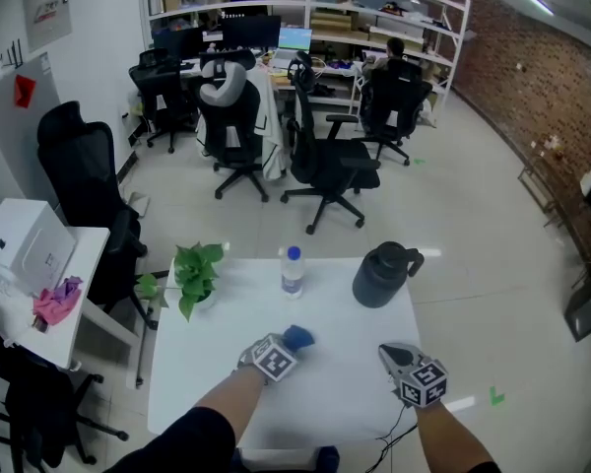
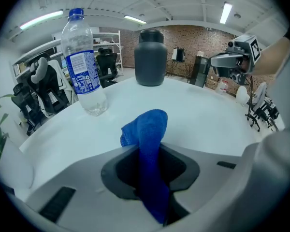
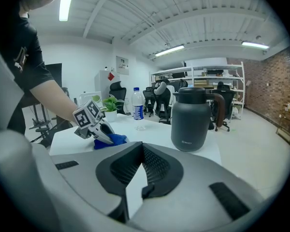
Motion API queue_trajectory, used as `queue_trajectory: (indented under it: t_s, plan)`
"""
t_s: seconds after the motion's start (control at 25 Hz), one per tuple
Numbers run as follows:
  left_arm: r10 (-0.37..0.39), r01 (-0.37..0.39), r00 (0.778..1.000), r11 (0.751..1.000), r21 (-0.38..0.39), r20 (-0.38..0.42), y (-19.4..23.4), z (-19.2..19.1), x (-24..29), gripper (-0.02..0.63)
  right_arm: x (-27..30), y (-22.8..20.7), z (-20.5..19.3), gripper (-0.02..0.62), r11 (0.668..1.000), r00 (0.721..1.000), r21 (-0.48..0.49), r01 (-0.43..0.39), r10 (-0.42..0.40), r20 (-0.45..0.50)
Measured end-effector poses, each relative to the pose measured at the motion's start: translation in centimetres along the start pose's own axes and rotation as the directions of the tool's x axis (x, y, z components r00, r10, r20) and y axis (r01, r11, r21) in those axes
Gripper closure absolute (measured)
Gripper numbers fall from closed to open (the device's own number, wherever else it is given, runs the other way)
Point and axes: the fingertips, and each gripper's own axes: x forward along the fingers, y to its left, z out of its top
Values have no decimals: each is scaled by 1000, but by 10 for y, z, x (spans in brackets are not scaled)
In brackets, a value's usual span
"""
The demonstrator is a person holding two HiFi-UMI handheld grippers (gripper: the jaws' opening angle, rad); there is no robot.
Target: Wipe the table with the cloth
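A blue cloth (image 2: 148, 134) is pinched between the jaws of my left gripper (image 2: 145, 154), and its free end bunches on the white table (image 2: 203, 115) just ahead. In the head view the left gripper (image 1: 272, 357) sits at the table's middle front with the cloth (image 1: 297, 339) at its tip. My right gripper (image 1: 402, 359) rests to the right near the table's front edge, its jaws together with nothing between them (image 3: 141, 146). The right gripper view shows the left gripper (image 3: 94, 124) pressing the cloth (image 3: 111, 140) to the tabletop.
A clear water bottle (image 1: 292, 271) with a blue cap stands at the table's far middle. A dark grey jug (image 1: 384, 275) is far right and a potted plant (image 1: 192, 276) far left. Office chairs (image 1: 325, 161) and desks lie beyond; a side table (image 1: 39, 274) stands left.
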Motion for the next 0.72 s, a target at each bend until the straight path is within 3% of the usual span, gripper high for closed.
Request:
queue_trajectory:
  t_s: [0.72]
  plan:
    - [9, -11, 1000, 998, -68, -25, -3, 8, 5, 528, -20, -12, -11, 583, 1000, 1000, 23, 17, -18, 22]
